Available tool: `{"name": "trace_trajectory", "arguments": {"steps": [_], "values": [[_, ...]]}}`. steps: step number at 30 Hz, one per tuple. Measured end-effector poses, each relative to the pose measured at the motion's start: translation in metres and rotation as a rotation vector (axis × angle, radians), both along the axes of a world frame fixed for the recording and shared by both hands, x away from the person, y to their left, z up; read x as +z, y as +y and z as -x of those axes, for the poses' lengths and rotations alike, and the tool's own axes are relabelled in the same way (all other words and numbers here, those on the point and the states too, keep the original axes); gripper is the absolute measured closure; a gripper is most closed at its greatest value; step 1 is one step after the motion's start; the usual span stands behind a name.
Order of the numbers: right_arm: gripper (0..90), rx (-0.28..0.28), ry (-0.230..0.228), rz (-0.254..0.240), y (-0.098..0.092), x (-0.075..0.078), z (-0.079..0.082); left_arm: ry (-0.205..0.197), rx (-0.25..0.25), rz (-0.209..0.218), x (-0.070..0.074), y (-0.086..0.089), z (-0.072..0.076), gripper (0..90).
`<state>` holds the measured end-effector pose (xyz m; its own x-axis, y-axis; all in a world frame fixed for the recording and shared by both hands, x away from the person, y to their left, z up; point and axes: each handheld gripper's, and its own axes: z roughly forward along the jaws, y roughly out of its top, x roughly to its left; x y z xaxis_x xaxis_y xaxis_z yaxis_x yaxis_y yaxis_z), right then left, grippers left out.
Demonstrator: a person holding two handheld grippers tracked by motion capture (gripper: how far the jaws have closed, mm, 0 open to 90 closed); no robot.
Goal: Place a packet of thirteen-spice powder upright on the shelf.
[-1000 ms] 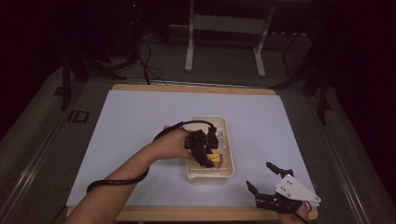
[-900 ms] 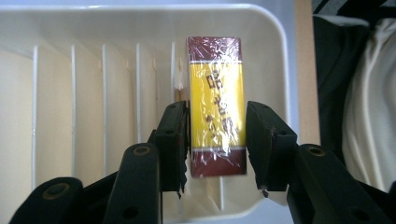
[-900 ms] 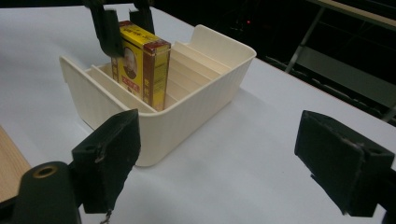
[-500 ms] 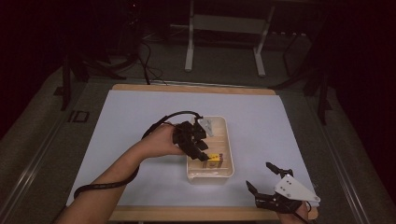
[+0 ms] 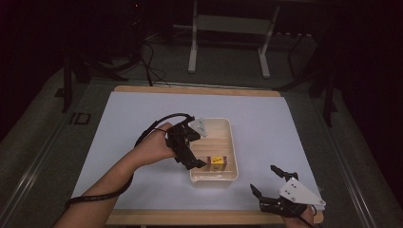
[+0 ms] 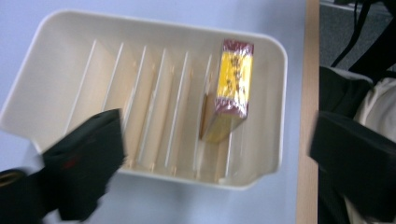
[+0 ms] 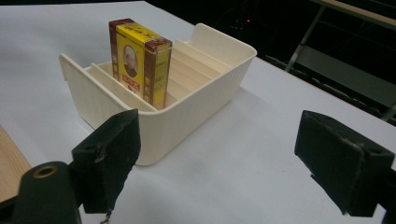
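A yellow and maroon box (image 5: 217, 163) stands on edge in the nearest slot of a cream ribbed tray (image 5: 229, 137) at the table's middle. My left gripper (image 5: 192, 150) hovers over the tray's left rim, tilted down toward the box. Its jaws have just been opening and now stand wide with nothing between them. In the left gripper view the box (image 6: 231, 88) sits free in the tray (image 6: 154, 25), beyond my left gripper (image 6: 219, 186). My right gripper (image 5: 263, 178) rests open near the table's front right edge. In its own view, my right gripper (image 7: 226, 177) faces the box (image 7: 137, 60) and tray (image 7: 196, 107).
A white sheet (image 5: 266, 118) covers the table, with a wooden edge (image 5: 190, 217) showing at the front. A metal stand (image 5: 228, 23) is on the dark floor behind the table. The left gripper's black cable (image 5: 95, 199) trails along the forearm.
My left gripper has let go of the box, opened wide, and drawn back to the left of the tray. The box stays upright in its slot. The right gripper has not moved.
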<state>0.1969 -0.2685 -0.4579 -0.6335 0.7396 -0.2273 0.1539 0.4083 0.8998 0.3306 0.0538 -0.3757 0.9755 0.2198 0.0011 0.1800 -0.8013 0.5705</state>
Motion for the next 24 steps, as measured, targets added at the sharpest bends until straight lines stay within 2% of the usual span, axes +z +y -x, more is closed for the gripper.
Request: {"name": "trace_trajectory", "arguments": {"steps": [2,7,9,10,13,16,18,24], "values": [[14.4,0.0,0.0,0.002,0.0,0.0,0.0,-0.017,0.034,0.01,-0.001,0.005,0.001,1.0],[14.4,-0.002,-0.001,0.0,0.0,0.0,0.0,-0.022,0.123,0.067,0.0,0.021,0.001,0.8],[14.4,-0.002,0.0,0.0,0.0,0.0,0.0,-0.013,0.151,0.051,-0.001,0.027,0.0,0.8],[14.4,-0.002,0.0,0.0,0.0,0.0,0.0,-0.024,0.184,0.043,-0.001,0.03,-0.001,0.8],[14.4,-0.003,0.0,0.001,0.0,0.0,0.0,0.0,0.241,0.096,-0.002,0.043,-0.003,0.8],[14.4,-0.004,0.0,-0.001,0.0,0.0,0.0,-0.015,0.291,0.144,-0.002,0.056,0.0,0.8],[14.4,-0.006,0.0,-0.002,0.0,0.0,0.0,-0.021,0.319,0.156,-0.003,0.064,0.002,0.8],[14.4,-0.008,0.0,0.0,0.0,0.0,0.0,-0.034,0.407,0.229,-0.006,0.089,0.008,0.8]]}}
